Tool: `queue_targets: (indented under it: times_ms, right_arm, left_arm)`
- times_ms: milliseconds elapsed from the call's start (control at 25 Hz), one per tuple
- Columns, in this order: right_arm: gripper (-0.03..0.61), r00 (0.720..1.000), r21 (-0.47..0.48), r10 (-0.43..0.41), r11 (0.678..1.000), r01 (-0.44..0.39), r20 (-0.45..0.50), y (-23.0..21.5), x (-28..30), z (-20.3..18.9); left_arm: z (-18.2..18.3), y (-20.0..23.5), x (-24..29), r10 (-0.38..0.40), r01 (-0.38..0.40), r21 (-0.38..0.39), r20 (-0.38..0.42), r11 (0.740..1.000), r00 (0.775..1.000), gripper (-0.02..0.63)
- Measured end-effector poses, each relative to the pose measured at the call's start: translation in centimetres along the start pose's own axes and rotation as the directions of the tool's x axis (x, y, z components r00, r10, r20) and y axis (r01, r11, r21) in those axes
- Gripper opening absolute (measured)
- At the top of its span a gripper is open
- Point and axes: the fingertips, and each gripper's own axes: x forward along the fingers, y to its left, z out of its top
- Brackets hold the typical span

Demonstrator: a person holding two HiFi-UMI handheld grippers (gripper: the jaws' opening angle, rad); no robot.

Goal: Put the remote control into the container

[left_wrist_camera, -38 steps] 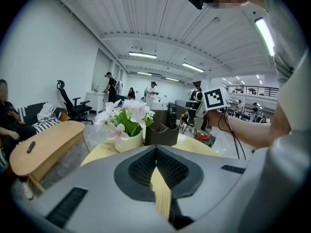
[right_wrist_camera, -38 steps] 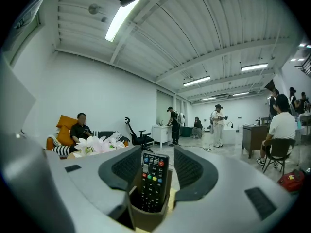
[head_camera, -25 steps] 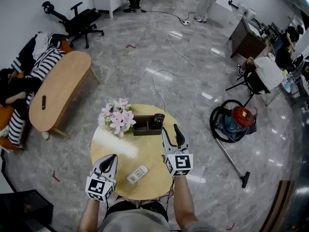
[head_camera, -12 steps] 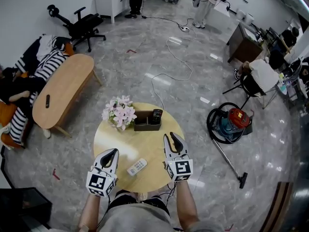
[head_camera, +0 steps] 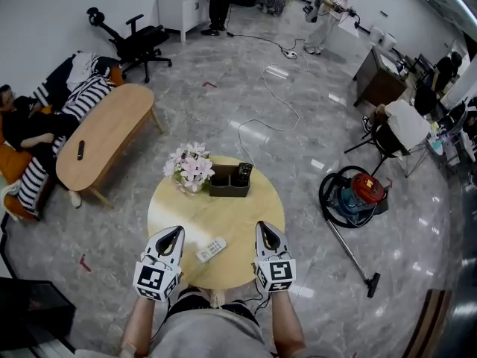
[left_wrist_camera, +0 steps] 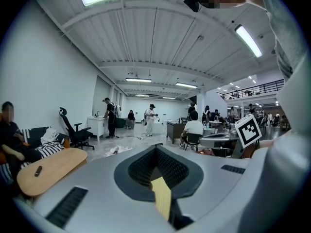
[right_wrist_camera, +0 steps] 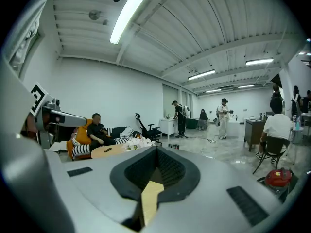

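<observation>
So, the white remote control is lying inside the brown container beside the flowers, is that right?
Not quite: the white remote control lies on the round table, near its front edge between the left gripper and the right gripper, not inside the brown container beside the flowers. The head view shows it.

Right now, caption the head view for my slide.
Mid-task: left hand-held gripper shut, right hand-held gripper just closed empty, white remote between them, dark remote in the container.

Round table (head_camera: 238, 218) from its near side
The container (head_camera: 228, 188) stands at the far edge, with flowers (head_camera: 189, 168) just beside it on the left. A remote control (head_camera: 211, 249) lies near the front edge, between the left gripper (head_camera: 172, 235) and the right gripper (head_camera: 264, 231).
</observation>
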Motion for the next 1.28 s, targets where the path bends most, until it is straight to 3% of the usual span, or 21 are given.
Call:
queue_targets:
  times_ms: [520, 1280]
  right_arm:
    - [0.009, 1.000, 0.004, 0.002, 1.000, -0.002, 0.001, 1.8, -5.6, -1.2]
    - [0.009, 0.998, 0.002, 0.063, 0.998, -0.063, 0.008, 4.9, -8.3, -1.2]
  left_arm:
    - [-0.3, -2.7, -2.8, -0.006, 0.007, -0.008, 0.018, 1.000, 1.000, 0.007]
    - [-0.8, -4.6, -6.9, 0.016, -0.016, 0.006, 0.020, 1.000, 1.000, 0.006]
